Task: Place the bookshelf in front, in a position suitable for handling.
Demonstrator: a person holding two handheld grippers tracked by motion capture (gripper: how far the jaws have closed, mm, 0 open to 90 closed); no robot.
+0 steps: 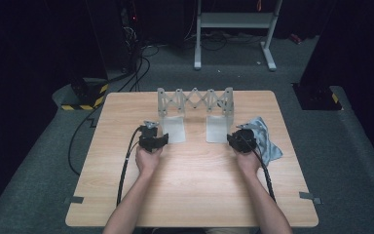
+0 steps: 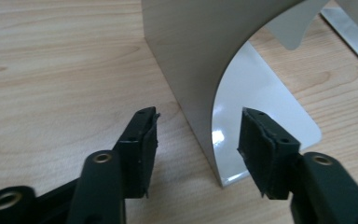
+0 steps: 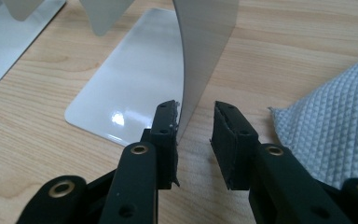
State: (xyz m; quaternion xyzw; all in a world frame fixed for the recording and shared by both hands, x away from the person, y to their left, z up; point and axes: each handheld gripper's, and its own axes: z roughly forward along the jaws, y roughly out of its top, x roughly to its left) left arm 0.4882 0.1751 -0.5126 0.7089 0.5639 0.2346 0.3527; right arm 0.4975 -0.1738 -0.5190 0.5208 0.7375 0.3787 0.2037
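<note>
both claws spread: left claw (image 2: 198, 144) & right claw (image 3: 195, 140) each straddle a thin curved metal rack (image 1: 195, 105) plate, wood table (image 1: 195, 195)

Table (image 1: 190, 195): holds the rack, the cloth and both grippers.
Rack (image 1: 195, 103): stands toward the table's far edge, middle, its two flat feet reaching toward the person.
Cloth (image 1: 268, 141): lies right of the rack's right foot.
Left gripper (image 1: 161, 140): at the left foot's near outer corner.
Right gripper (image 1: 231, 140): at the right foot, with the cloth just beyond it.
</note>
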